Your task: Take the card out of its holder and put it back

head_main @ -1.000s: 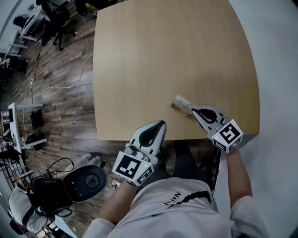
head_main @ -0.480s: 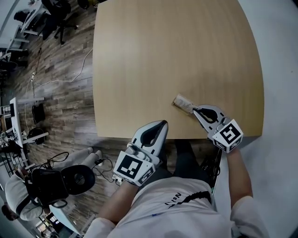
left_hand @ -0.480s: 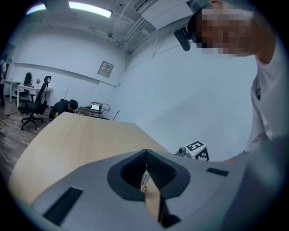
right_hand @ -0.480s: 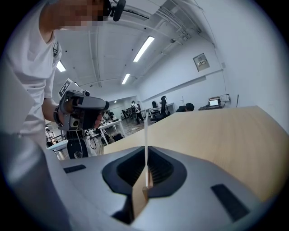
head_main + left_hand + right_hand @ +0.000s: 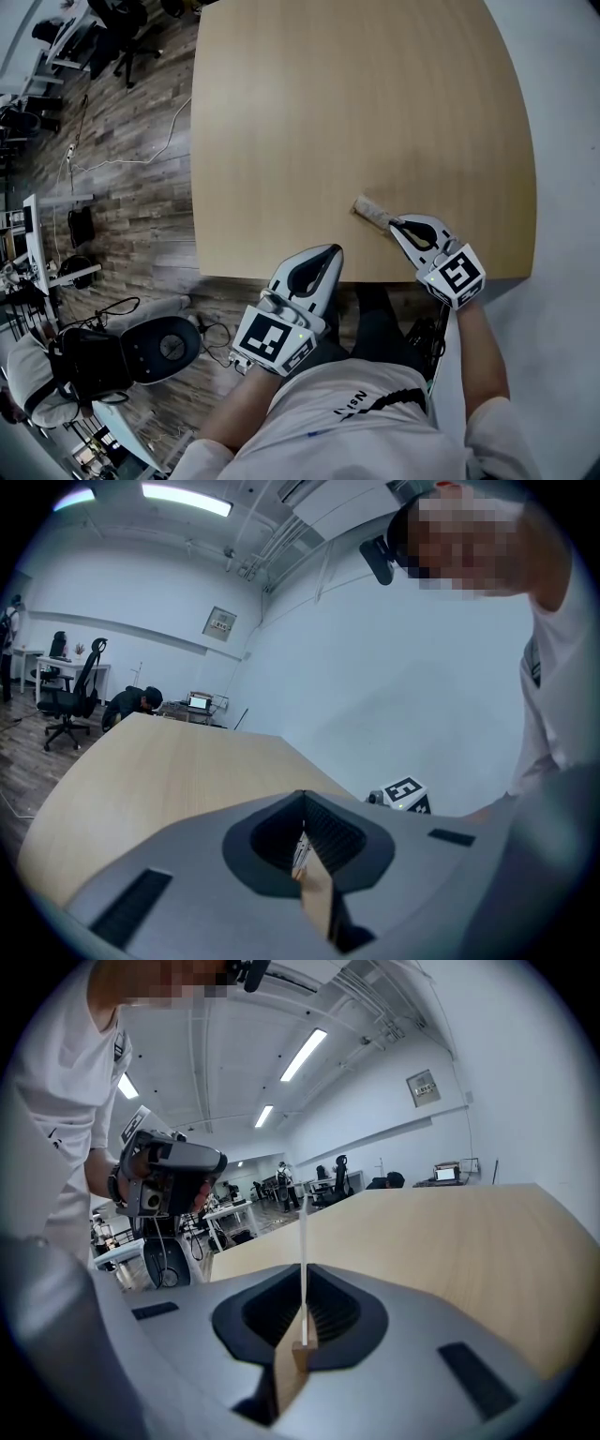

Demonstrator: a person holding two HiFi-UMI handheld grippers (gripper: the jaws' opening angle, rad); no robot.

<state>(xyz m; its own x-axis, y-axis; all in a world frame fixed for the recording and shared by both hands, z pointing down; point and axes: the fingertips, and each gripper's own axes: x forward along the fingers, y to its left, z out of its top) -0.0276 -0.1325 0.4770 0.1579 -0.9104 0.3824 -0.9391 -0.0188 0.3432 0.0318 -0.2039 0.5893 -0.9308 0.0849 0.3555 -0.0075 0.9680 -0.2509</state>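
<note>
A white card (image 5: 371, 208) stands in a small wooden holder (image 5: 362, 203) near the front right of the tan table (image 5: 356, 103). My right gripper (image 5: 395, 223) is at the card's near end, jaws shut on the card's edge. In the right gripper view the card (image 5: 303, 1251) rises edge-on from the holder block (image 5: 300, 1356) right at the tips of the right gripper (image 5: 304, 1279). My left gripper (image 5: 327, 251) hovers over the table's front edge, shut and holding nothing. In the left gripper view, the left gripper (image 5: 302, 803) points at the card (image 5: 302, 848).
The table's front edge (image 5: 281, 277) runs just under the left gripper. Beyond it lie wood flooring, cables (image 5: 141, 169) and an office chair (image 5: 150, 352) at the lower left. Desks and chairs (image 5: 328, 1180) stand in the far room.
The card and holder now look narrower, more edge-on, with the right gripper still at their near end. The left gripper has drifted slightly right.
</note>
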